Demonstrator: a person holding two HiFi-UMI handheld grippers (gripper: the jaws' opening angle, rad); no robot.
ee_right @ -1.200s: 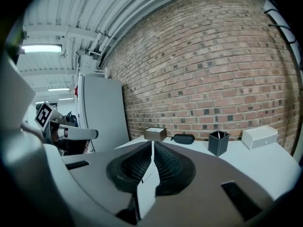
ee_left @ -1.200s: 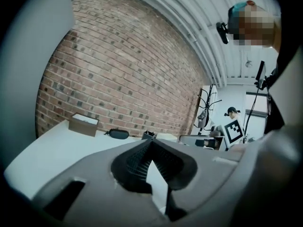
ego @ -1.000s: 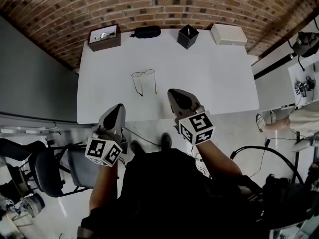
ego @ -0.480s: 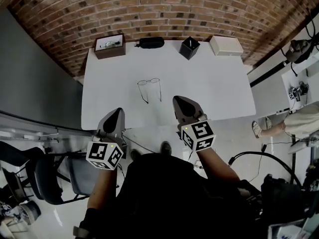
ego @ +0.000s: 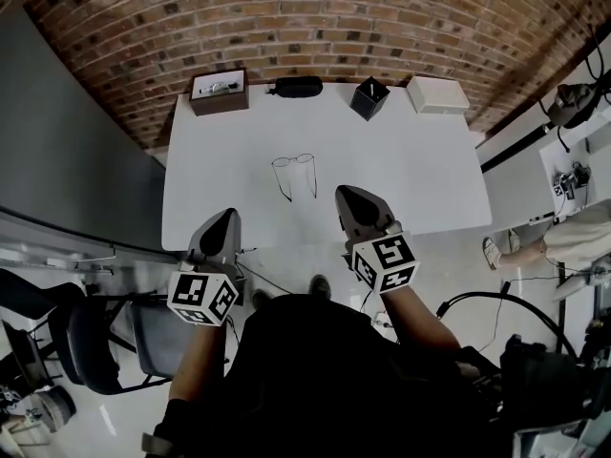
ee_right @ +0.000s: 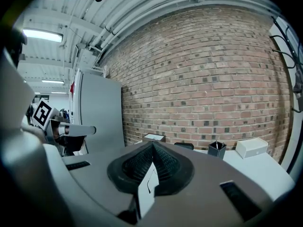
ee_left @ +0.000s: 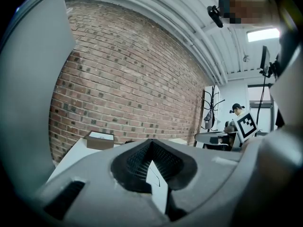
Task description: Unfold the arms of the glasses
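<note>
Two grippers hover over the near edge of the white table (ego: pixel 410 160); left gripper (ego: pixel 229 216) has jaws pressed together, empty. Glasses (ego: pixel 294 173) lie mid-table beyond both, arms extended, untouched; right gripper (ego: pixel 344 195) likewise closed, empty.

Glasses (ego: pixel 293 163) (arms out) lie on white table (ego: pixel 410 170).

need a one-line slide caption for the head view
Head view: glasses, arms unfolded, on the white table; left gripper and right gripper shut, empty, by the near edge.
</note>
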